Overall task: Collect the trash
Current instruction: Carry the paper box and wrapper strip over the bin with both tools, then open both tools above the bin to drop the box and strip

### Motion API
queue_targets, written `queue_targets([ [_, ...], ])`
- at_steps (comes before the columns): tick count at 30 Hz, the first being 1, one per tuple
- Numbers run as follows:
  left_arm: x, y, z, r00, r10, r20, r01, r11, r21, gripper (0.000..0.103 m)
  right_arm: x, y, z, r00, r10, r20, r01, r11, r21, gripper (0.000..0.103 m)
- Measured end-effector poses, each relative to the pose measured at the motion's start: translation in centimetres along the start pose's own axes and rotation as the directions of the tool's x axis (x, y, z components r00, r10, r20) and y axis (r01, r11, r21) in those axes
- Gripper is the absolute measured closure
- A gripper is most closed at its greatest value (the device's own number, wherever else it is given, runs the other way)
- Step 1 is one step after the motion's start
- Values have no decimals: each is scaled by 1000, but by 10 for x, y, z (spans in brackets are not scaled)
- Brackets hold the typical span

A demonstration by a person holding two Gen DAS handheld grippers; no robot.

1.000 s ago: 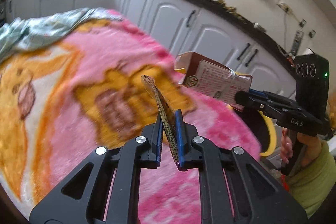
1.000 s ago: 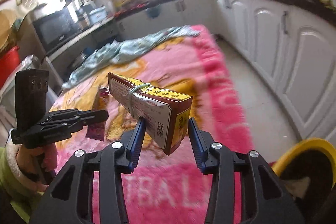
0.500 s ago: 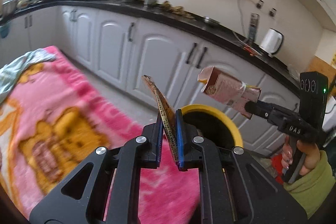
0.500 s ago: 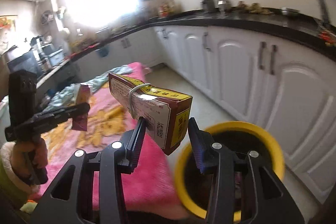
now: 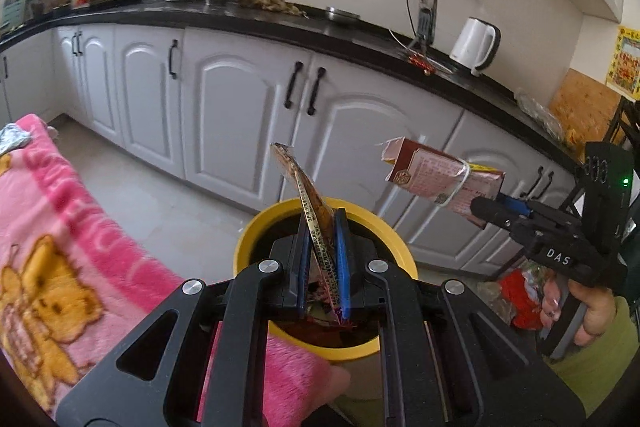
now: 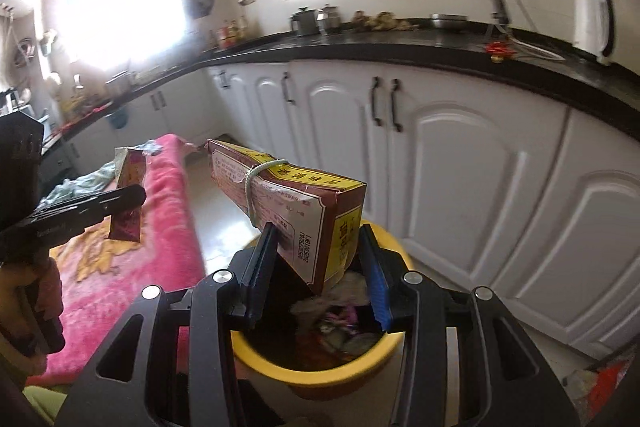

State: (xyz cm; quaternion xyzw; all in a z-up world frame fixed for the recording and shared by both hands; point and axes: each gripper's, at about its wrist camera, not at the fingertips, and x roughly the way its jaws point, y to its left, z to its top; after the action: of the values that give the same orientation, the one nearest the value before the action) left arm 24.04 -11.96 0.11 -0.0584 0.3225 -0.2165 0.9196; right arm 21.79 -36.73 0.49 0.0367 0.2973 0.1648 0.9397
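Note:
My left gripper (image 5: 322, 223) is shut on a flat snack wrapper (image 5: 308, 195) that stands edge-on above the yellow trash bin (image 5: 256, 231). My right gripper (image 6: 318, 239) is shut on a red and yellow carton (image 6: 288, 195) tied with a rubber band, held over the same yellow bin (image 6: 320, 375), which holds several crumpled scraps. The carton (image 5: 436, 179) and right gripper (image 5: 496, 209) also show in the left wrist view, right of the bin. The wrapper (image 6: 130, 187) and left gripper (image 6: 132, 197) show in the right wrist view, to the left over the blanket.
A pink blanket (image 5: 60, 247) with yellow bear prints covers the surface left of the bin. White cabinets (image 5: 240, 123) under a black counter (image 5: 248, 17) run behind. A white kettle (image 5: 476, 45) stands on the counter. Red bagged items (image 5: 520, 295) lie on the floor at right.
Both grippers have swung away from the pink blanket toward the yellow bin, each keeping its hold. The bin now lies directly below both.

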Motion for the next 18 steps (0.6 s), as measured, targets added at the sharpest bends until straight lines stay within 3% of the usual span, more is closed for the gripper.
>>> queue_targets([
  [9, 32, -17, -7, 999, -27, -30, 28, 999, 20, 96, -7, -15, -14, 996, -85, 21, 85, 996, 27, 63],
  [18, 55, -17, -17, 998, -25, -54, 27, 999, 36, 96, 5, -2, -30, 987, -159, 4, 159, 987, -37, 63],
])
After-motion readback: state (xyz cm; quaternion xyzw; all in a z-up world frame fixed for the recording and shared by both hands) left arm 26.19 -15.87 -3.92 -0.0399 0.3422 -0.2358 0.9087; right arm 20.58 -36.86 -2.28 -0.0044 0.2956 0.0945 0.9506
